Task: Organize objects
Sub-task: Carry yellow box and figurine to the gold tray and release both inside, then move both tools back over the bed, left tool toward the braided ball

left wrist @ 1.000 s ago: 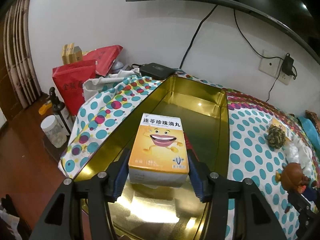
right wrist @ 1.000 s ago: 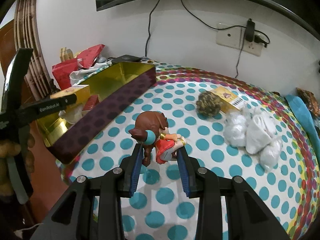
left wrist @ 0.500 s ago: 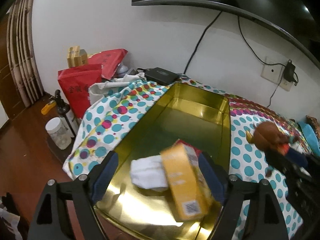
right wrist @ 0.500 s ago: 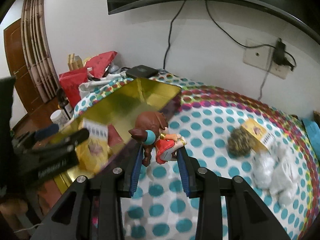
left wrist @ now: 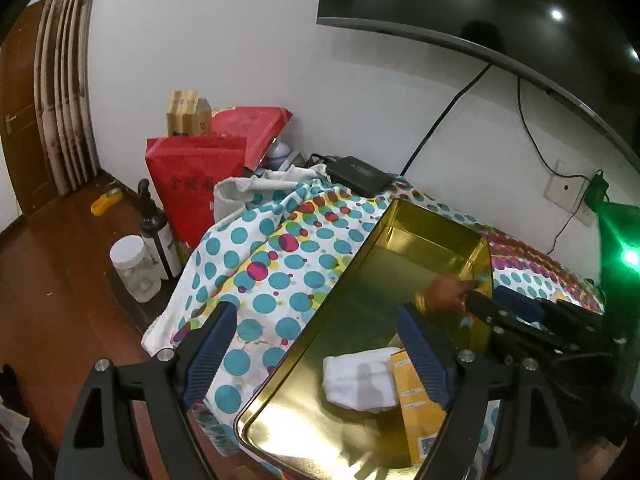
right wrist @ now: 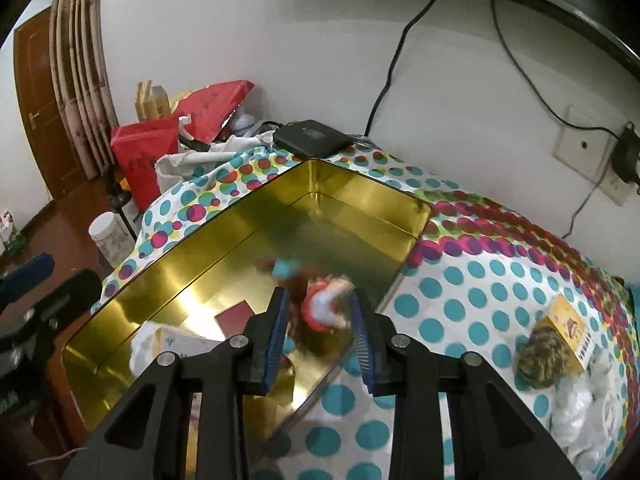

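A long gold tin [left wrist: 400, 205] [right wrist: 362, 179] lies on the dotted cloth. On its floor are an orange medicine box [left wrist: 416, 410] on its side, a white cloth wad [left wrist: 360, 380] and a red card [right wrist: 236, 316]. My left gripper [left wrist: 316, 334] stands open and empty above the tin's near left corner. My right gripper [right wrist: 318, 300] [left wrist: 494, 300] is shut on a small brown-haired doll [right wrist: 322, 306] [left wrist: 444, 292] in a red dress, its jaws closing tighter on it. It holds the blurred doll over the middle of the tin.
Right of the tin lie a brown woven ball [right wrist: 540, 360], a yellow packet [right wrist: 570, 326] and white bags [right wrist: 592, 404]. A black box [right wrist: 312, 136] sits behind it by the wall. Red bags [left wrist: 192, 184], a bottle [left wrist: 154, 228] and a jar [left wrist: 132, 268] stand on the floor at left.
My left gripper opened, the orange box dropped on its side into the tin, and the gripper drew back to the left. My right gripper carried the doll from the cloth to over the tin.
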`<state>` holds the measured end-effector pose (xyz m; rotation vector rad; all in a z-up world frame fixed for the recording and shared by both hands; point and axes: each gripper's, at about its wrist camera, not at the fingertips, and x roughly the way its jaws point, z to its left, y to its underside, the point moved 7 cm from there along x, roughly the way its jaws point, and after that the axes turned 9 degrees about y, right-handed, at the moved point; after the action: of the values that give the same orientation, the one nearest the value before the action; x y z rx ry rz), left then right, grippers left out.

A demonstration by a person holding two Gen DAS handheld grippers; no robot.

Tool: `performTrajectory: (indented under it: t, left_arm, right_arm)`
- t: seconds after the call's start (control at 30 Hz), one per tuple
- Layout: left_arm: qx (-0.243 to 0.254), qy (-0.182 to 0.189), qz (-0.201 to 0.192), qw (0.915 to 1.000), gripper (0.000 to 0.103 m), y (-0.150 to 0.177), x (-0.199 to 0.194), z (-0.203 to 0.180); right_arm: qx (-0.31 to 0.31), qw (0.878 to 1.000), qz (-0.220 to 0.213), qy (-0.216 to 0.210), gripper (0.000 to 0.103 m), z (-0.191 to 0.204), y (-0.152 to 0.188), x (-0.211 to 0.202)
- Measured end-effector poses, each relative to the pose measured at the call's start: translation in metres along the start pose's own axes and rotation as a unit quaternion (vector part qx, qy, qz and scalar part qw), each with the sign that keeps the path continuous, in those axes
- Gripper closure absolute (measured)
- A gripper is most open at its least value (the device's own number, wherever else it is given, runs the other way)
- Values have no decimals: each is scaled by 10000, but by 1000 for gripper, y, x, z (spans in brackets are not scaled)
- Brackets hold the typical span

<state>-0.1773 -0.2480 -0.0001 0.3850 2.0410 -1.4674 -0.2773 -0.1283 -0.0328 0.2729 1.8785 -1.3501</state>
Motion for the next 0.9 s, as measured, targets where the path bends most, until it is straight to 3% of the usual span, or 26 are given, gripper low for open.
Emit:
performTrajectory:
  t: [0.3, 0.4, 0.47, 0.63, 0.73, 0.83, 0.9]
  left_arm:
    - [-78, 112, 28, 9999, 19, 4, 5, 0]
    - [16, 187, 7, 9998, 19, 4, 3, -8]
    - [125, 315, 8, 9994, 19, 5, 3, -18]
    - [481, 752, -21, 9960, 19, 13, -1, -55]
    - [889, 1285, -166, 9876, 19, 23, -9, -95]
    - [1134, 1571, -231, 9808, 19, 36, -14, -129]
    - [1173, 1834, -86, 9760, 19, 49, -12, -150]
  right_arm:
    - [82, 9999, -145, 6, 72, -9, -3, -5]
    - [263, 9994, -219, 13, 51, -26, 9, -17]
    - [382, 9990, -217, 71, 27, -40, 22, -23]
    - [746, 9965, -139, 344, 19, -96, 76, -44]
    - [908, 9942, -163, 553, 12, -130, 107, -59]
    - [1062, 9904, -220, 862, 10, -166, 133, -77]
    - [1190, 9862, -357, 1093, 8, -188, 142, -92]
